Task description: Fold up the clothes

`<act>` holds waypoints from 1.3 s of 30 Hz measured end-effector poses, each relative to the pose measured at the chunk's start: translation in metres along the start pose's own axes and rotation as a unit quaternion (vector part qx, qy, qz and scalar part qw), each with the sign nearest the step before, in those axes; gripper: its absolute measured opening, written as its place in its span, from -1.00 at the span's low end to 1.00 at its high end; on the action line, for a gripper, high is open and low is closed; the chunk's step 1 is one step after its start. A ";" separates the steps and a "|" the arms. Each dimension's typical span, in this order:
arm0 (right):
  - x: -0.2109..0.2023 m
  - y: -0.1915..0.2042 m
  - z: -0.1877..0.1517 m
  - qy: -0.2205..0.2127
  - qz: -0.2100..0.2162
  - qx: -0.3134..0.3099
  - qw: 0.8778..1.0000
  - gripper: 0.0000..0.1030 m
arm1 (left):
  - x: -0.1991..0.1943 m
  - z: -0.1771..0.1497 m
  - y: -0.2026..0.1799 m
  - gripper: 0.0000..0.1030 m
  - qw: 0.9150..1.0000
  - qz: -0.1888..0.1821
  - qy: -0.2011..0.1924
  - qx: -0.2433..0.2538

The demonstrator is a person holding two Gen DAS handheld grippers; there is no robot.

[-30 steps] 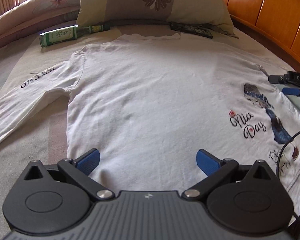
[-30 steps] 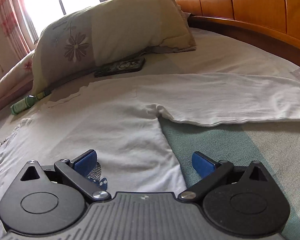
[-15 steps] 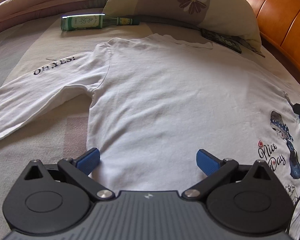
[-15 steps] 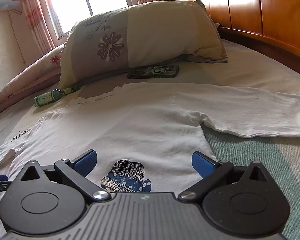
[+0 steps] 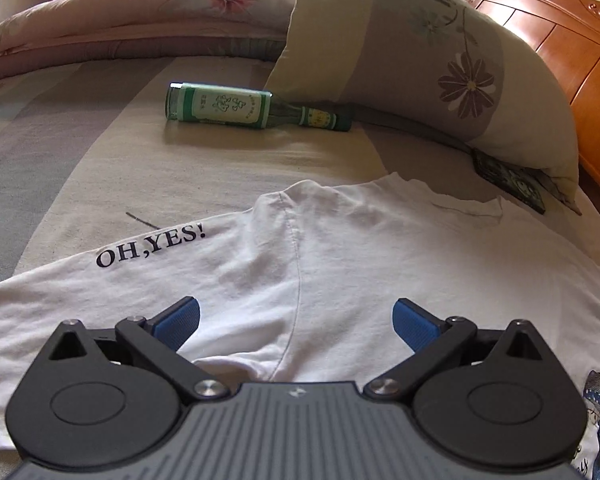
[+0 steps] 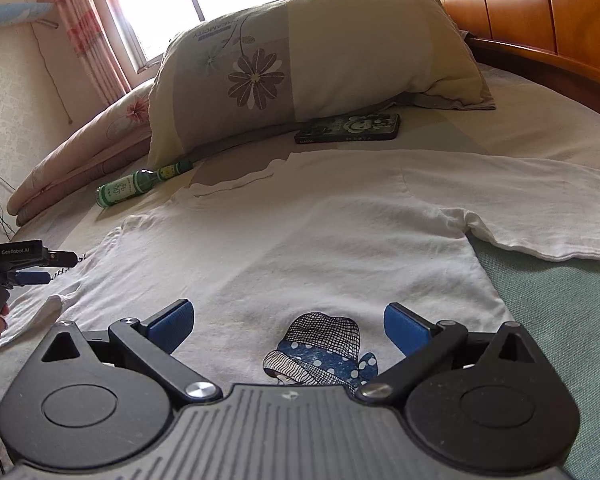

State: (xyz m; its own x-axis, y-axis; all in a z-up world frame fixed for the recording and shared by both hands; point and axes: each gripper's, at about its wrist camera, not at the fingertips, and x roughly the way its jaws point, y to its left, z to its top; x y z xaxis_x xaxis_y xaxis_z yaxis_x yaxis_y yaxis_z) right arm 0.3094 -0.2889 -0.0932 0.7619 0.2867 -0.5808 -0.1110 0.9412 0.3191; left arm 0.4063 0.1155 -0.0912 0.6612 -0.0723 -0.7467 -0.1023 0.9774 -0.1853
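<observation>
Both grippers' fingers (image 5: 176, 323) spread above flat shirt (image 6: 320, 248).

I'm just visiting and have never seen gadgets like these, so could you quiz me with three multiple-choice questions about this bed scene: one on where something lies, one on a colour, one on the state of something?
1. Where does the green bottle lie?
A. on the shirt
B. on the bed beside the pillow
C. on the headboard

2. What colour are the pads on the right tool?
A. blue
B. red
C. yellow

3. In what state is the white shirt?
A. folded in a neat square
B. rolled up
C. spread flat, sleeves out

Answers:
1. B: the bottle lies on its side on the sheet, its neck toward the flowered pillow, clear of the shirt.
2. A: both pads show blue against the black arms.
3. C: the body lies flat with a sleeve stretched to each side; both the left tool and the right one stand open above it, holding nothing.
</observation>
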 end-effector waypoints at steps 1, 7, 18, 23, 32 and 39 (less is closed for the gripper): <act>0.001 0.001 0.000 -0.001 0.001 0.000 1.000 1.00 | 0.002 -0.005 0.004 0.98 1.000 -0.007 0.006 -0.009; 0.008 -0.001 0.002 0.015 0.009 0.022 1.000 1.00 | -0.012 -0.039 0.014 0.98 0.999 -0.031 0.028 0.006; 0.019 0.010 -0.002 0.028 0.009 0.016 0.999 1.00 | 0.001 -0.008 0.006 0.98 0.995 -0.088 0.032 -0.027; 0.019 0.009 0.000 0.031 0.017 0.024 0.999 1.00 | -0.009 -0.031 0.007 0.98 0.995 -0.085 0.050 0.021; 0.019 0.015 -0.003 0.039 0.012 0.017 0.999 1.00 | 0.008 0.020 0.024 0.98 0.997 -0.062 0.022 -0.046; 0.025 0.020 0.000 0.045 0.013 0.012 0.999 1.00 | 0.053 0.037 0.059 0.98 0.998 0.018 -0.011 -0.059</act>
State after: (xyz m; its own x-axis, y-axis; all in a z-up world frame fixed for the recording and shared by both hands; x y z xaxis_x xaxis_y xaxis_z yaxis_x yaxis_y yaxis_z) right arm 0.3265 -0.2629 -0.1018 0.6981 0.3275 -0.6367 -0.1139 0.9287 0.3529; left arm 0.4630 0.1764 -0.1178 0.6708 -0.0312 -0.7410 -0.2130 0.9489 -0.2328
